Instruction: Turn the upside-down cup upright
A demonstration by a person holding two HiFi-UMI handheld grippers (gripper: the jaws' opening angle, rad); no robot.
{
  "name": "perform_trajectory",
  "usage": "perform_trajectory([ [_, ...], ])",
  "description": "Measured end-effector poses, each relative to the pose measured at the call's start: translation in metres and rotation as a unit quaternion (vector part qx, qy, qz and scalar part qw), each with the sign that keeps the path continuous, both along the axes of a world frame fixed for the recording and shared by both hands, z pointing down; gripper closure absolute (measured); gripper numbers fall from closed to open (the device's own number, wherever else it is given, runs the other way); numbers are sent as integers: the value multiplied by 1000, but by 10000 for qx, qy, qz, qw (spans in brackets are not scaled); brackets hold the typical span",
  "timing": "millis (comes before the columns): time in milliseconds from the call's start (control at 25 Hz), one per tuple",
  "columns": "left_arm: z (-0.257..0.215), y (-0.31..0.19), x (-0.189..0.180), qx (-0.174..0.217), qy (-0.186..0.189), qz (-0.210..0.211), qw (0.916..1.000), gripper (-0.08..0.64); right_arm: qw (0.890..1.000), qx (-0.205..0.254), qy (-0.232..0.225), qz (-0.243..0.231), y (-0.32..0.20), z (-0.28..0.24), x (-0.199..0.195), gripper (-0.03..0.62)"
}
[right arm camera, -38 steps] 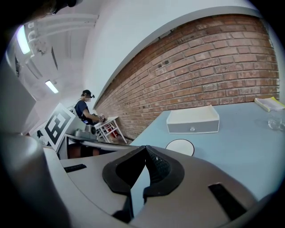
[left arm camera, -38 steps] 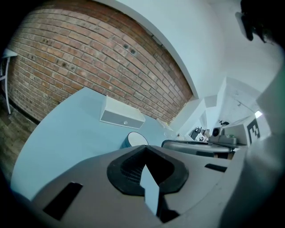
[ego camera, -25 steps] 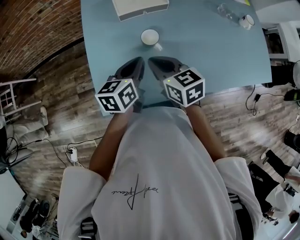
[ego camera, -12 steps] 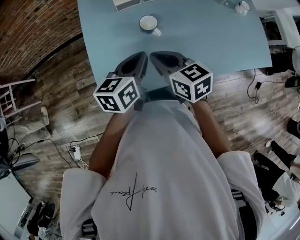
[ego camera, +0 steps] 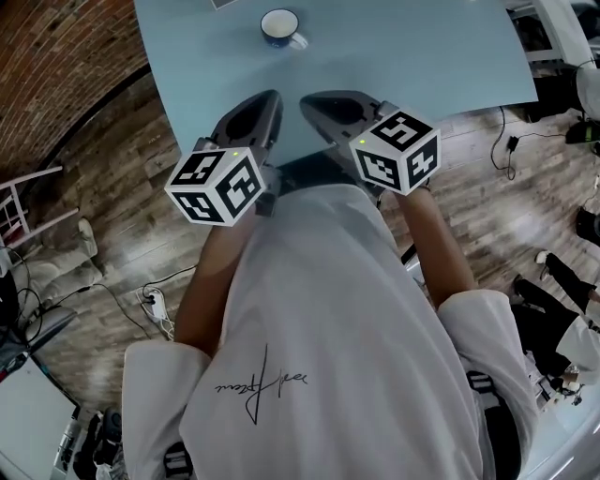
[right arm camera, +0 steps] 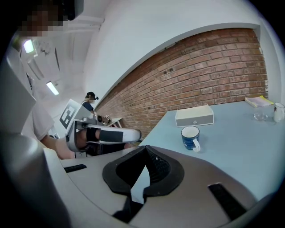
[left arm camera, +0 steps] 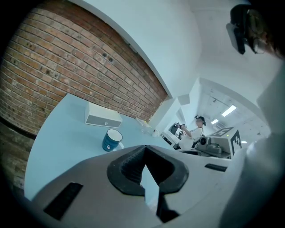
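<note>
Far up the blue table [ego camera: 422, 56], well apart from both tongs: cup [ego camera: 279, 27], mouth-up already, axis vertical, handle to the right. Dead ahead of left gripper [ego camera: 272, 97] and right gripper [ego camera: 314, 101], seemingly closer to the left's line. Both clamped together on nothing. Behind cup, white box [left arm camera: 103, 118], plain in gripper views, all but cropped from head view.

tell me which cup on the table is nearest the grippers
The blue mug, upright in front of the white box; the clear glass and white cup stand far off.
</note>
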State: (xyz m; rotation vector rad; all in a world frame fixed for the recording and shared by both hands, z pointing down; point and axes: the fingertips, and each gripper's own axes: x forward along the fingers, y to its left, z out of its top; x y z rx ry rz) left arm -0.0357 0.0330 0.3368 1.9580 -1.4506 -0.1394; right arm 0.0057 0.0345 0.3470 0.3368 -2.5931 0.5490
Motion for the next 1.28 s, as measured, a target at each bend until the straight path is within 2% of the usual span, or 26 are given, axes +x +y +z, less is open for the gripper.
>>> perform_trajectory([
  [480, 0, 17, 1, -1, -45, 228, 9997, 557, 9999, -95, -35, 121, 14, -3, 11, 572],
  [720, -10, 22, -1, 158, -108, 179, 9997, 557, 9997, -22, -110, 203, 16, -10, 14, 572],
  [1280, -18, 35, -5, 268, -60, 142, 9995, 557, 9999, 63, -138, 23, 30, -16, 9, 572],
])
